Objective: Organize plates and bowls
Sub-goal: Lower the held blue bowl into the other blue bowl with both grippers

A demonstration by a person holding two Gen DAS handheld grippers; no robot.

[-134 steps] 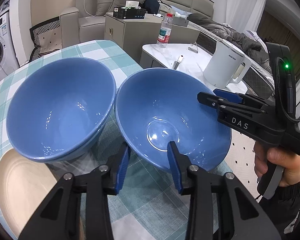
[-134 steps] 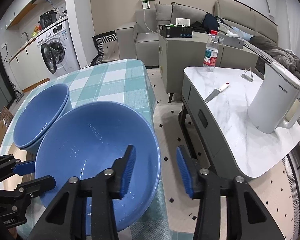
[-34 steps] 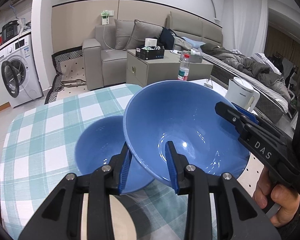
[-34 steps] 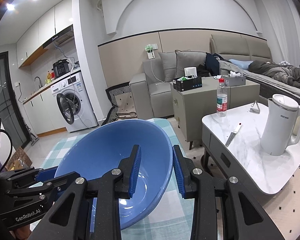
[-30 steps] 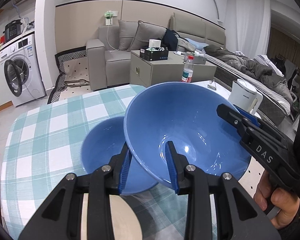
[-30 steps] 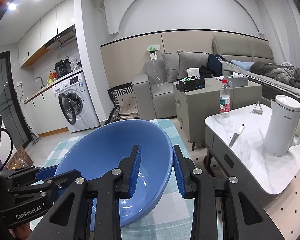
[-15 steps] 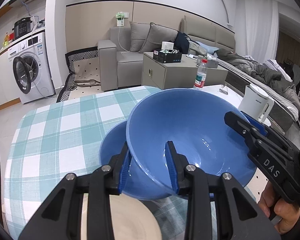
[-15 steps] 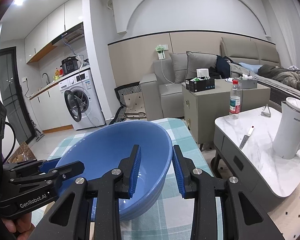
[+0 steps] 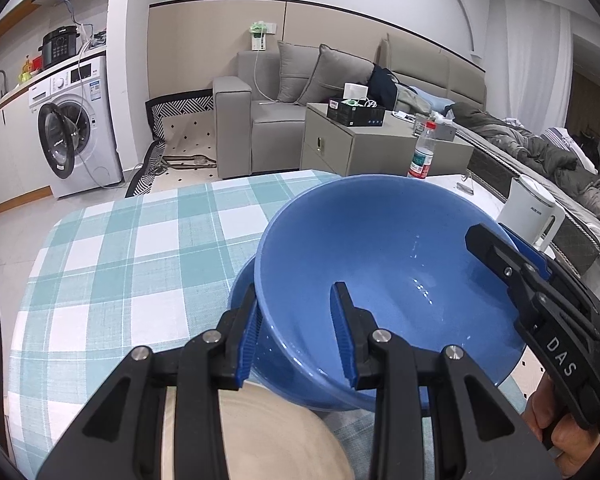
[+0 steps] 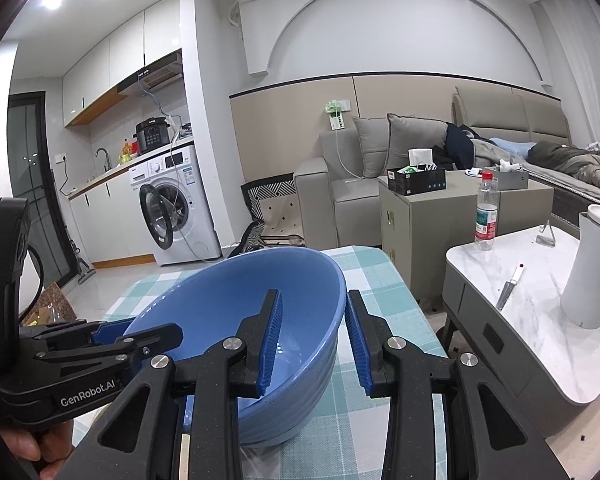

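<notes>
Over the checked table (image 9: 132,248) you have brought the top blue bowl (image 9: 380,264) down toward the bowls beneath (image 10: 300,412), nearly nested (stacking almost done). Your left gripper (image 9: 296,336) and right gripper (image 10: 312,340) each clamp its rim on opposite sides; every bowl looks empty, beige plate (image 9: 260,432) bare

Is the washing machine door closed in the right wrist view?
No, the washing machine has its round door swung open, standing out from the drum opening.
</notes>
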